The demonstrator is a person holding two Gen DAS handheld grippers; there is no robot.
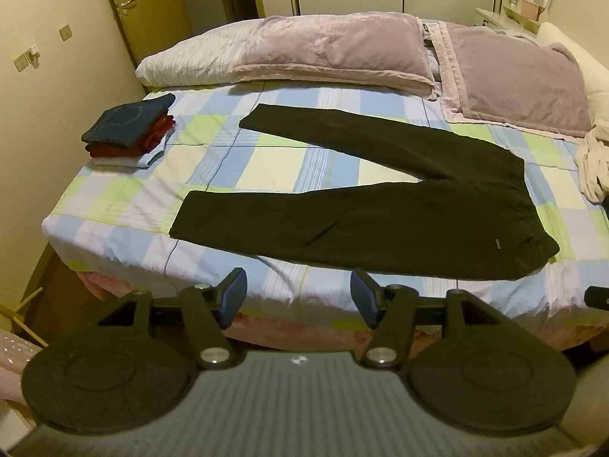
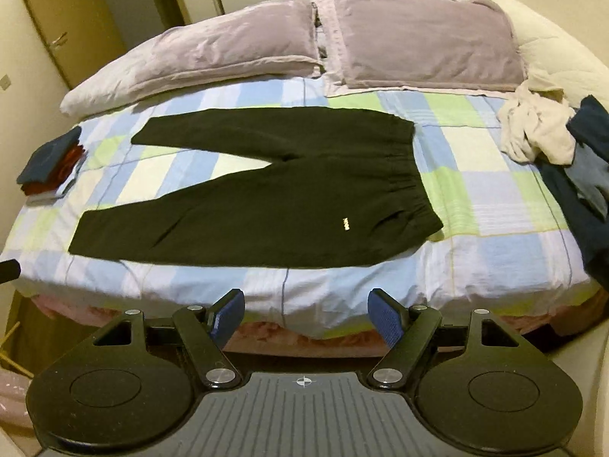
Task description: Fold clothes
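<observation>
Black trousers [image 1: 399,205] lie spread flat on the checked bed sheet [image 1: 125,205], legs apart and pointing left, waistband at the right. They also show in the right wrist view [image 2: 274,198], with a small gold logo near the waistband. My left gripper [image 1: 298,293] is open and empty, held back over the bed's front edge, short of the trousers. My right gripper [image 2: 306,314] is open and empty, also over the front edge below the trousers.
A stack of folded clothes [image 1: 129,129], dark blue on red, sits at the bed's left side. Unfolded white and blue clothes [image 2: 552,141] lie heaped at the right. Purple pillows [image 1: 335,49] line the far side. A wall runs close on the left.
</observation>
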